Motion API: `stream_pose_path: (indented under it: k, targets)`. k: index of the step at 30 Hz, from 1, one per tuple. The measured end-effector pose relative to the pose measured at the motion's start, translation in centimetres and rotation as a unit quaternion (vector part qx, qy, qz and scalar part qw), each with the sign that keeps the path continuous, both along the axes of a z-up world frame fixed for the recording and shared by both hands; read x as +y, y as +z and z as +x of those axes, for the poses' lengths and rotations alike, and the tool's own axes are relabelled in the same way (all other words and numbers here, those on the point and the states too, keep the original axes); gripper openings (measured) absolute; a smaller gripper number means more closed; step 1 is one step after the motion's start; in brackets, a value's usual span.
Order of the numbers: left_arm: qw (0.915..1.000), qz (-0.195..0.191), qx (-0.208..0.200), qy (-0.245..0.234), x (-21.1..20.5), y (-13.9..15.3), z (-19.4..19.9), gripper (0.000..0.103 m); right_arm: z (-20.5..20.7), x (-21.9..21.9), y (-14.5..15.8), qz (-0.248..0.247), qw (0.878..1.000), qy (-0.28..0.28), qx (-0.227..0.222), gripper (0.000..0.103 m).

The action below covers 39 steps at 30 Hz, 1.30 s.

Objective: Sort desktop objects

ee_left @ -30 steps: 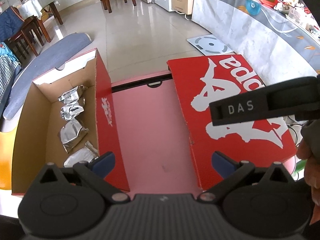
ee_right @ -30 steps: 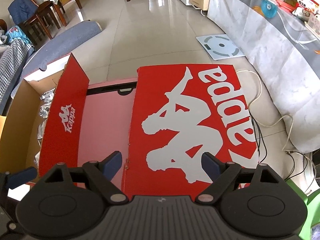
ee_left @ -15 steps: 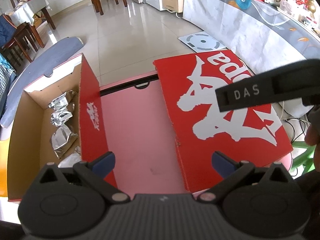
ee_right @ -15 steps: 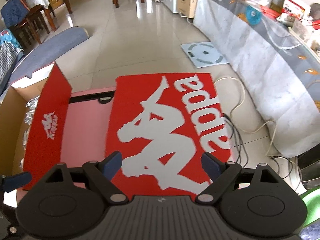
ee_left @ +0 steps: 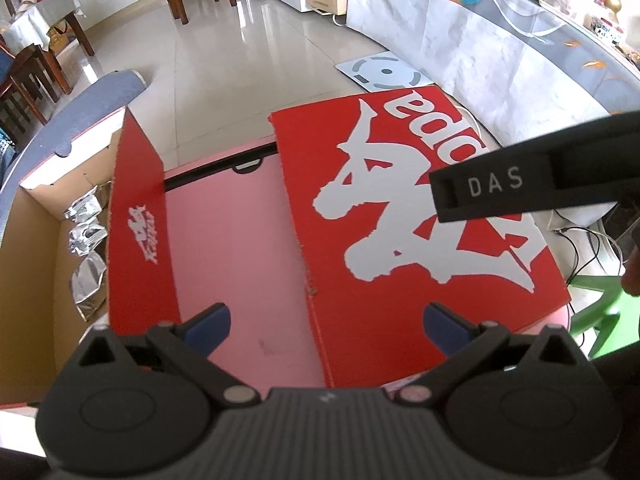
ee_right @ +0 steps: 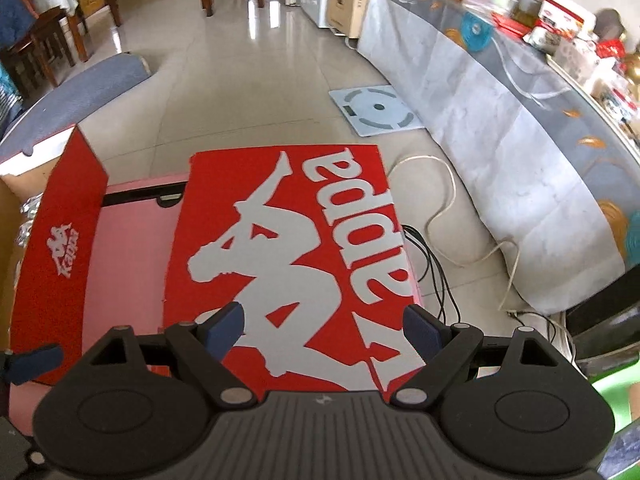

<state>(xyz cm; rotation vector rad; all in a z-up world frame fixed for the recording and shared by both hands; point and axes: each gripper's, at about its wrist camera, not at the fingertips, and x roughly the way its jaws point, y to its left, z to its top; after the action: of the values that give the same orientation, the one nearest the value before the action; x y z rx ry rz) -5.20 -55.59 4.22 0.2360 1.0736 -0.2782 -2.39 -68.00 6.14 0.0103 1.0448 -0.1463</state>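
The left gripper hangs with its blue-tipped fingers spread wide and nothing between them, above the pink tabletop; ahead and to its left stands the open red cardboard shoebox, brown inside, with several crinkled silver foil packets lying along its floor; ahead and to its right the flat red box lid with a white silhouette logo lies on the pink surface. The right gripper is likewise spread and empty, poised over that lid; its black body crosses the left view on the right. Beyond the fingertips a white bathroom scale sits on the tiled floor.
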Motion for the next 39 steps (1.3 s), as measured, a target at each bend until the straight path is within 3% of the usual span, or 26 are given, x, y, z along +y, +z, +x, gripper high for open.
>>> stream_pose_path:
  k: [17,39]
  targets:
    - [0.9997,0.01,0.008,-0.02,-2.3,-1.3,0.5,0.103,0.0,-2.0,0.3,0.004,0.999,-0.045,-0.009,0.086]
    - [0.9996,0.002,0.022,-0.017,-2.1,-1.6,-1.5,0.103,-0.2,-1.2,-1.0,-0.028,0.999,-0.021,0.017,0.086]
